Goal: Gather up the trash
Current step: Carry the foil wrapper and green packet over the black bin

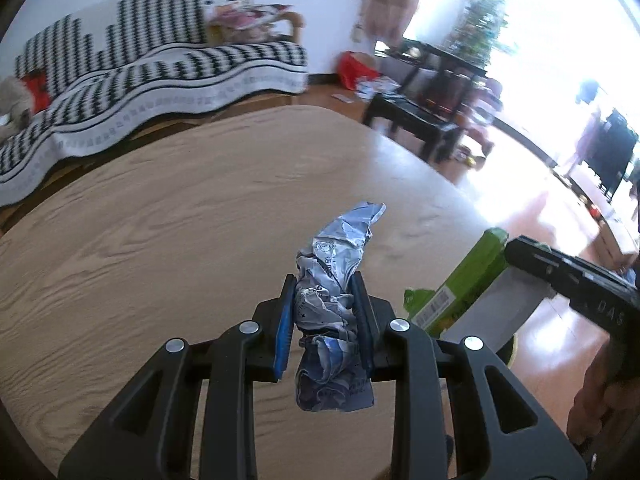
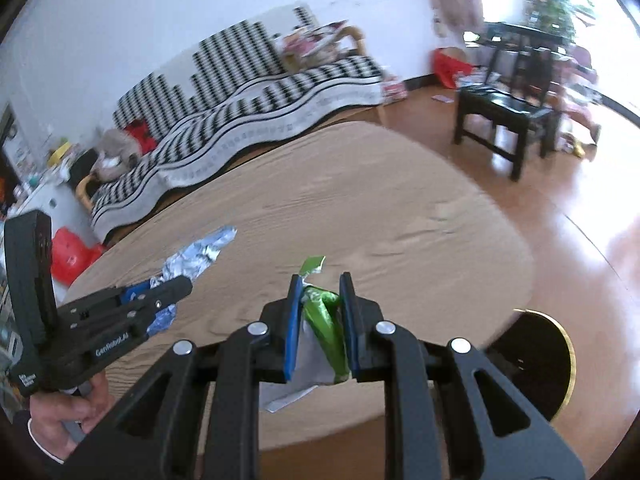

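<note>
Silver foil wrapper (image 1: pixel 334 304), crumpled, sits clamped between the blue pads of the left hand-held gripper (image 1: pixel 325 312), poking out toward 12 o'clock above the wood-grain worktop (image 1: pixel 160 220). Off at 3 o'clock, the right hand-held gripper (image 2: pixel 320 312) is closed on a green packet (image 2: pixel 326 320), also held over the worktop. A black-and-white sofa (image 1: pixel 160 64) stands beyond, at 11 o'clock.
</note>
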`<state>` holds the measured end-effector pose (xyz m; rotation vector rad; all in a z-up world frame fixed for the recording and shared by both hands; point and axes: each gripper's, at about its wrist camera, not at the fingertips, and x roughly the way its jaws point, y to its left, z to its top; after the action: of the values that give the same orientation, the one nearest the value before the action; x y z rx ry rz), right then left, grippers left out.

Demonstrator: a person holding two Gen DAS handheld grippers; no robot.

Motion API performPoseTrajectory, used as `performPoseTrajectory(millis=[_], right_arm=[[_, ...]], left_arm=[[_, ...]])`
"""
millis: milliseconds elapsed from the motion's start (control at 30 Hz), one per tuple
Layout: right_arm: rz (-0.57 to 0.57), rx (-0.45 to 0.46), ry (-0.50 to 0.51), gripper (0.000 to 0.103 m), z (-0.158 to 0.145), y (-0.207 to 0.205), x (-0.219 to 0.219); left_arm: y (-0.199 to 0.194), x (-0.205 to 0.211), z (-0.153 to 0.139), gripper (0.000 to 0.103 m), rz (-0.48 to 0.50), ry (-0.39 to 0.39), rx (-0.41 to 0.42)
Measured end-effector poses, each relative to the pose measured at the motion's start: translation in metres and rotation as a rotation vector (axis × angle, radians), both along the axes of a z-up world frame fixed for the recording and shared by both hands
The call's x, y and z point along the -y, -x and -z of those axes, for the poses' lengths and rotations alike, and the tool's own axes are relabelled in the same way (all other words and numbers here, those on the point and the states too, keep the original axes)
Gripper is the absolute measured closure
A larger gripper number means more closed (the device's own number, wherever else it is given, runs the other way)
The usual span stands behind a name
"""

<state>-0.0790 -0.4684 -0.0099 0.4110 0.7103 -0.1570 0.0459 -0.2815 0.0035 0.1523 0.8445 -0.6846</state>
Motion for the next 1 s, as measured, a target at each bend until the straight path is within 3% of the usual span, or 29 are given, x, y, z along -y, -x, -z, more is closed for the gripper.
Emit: performPoseTrajectory(millis=[233, 500, 700, 1000], right_arm=[[0.168, -0.007, 0.015, 0.084, 0.002, 0.076, 0.077], [0.327, -0.081, 0.003, 0.084, 0.034, 0.149, 0.153], [0.373, -0.134, 0.001, 0.084, 0.057, 0.163, 0.174], [0.402, -0.168, -0.003, 0.084, 0.067, 0.163, 0.183]], left_arm=[[0.051, 0.082, 0.015, 0.077, 0.175, 0.018, -0.029], [0.113, 0.154, 0.038, 0.077, 0.365, 0.014, -0.049], [0.132, 0.186, 0.059, 0.077, 0.445, -0.009, -0.081], [0.126, 0.209, 0.074, 0.077, 0.454, 0.009, -0.134]])
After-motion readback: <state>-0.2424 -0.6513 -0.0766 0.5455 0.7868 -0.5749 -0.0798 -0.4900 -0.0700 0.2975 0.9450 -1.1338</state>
